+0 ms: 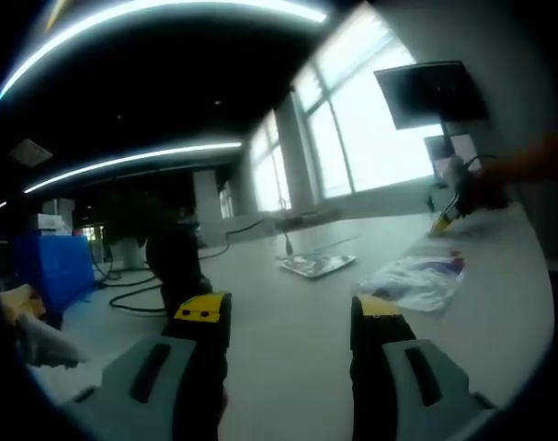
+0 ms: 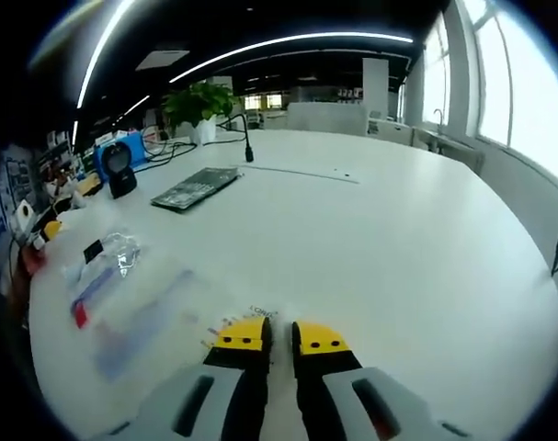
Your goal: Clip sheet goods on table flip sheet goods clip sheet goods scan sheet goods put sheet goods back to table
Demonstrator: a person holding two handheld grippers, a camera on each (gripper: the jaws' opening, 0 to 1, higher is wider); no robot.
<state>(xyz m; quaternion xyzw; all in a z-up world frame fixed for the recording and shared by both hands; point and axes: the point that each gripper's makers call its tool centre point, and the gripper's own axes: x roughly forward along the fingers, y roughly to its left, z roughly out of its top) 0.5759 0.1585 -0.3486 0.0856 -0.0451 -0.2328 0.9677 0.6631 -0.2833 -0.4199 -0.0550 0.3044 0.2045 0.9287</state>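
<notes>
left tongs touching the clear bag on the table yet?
Apart. In the left gripper view the left tongs stand open, and bare white table shows between their tips and the clear bag, which lies flat further ahead to the right.

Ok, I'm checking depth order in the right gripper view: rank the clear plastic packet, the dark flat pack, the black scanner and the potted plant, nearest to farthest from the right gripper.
1. clear plastic packet, left of the right gripper
2. dark flat pack, mid-table, left
3. black scanner, left edge, nearly level with the pack
4. potted plant, far end
</notes>
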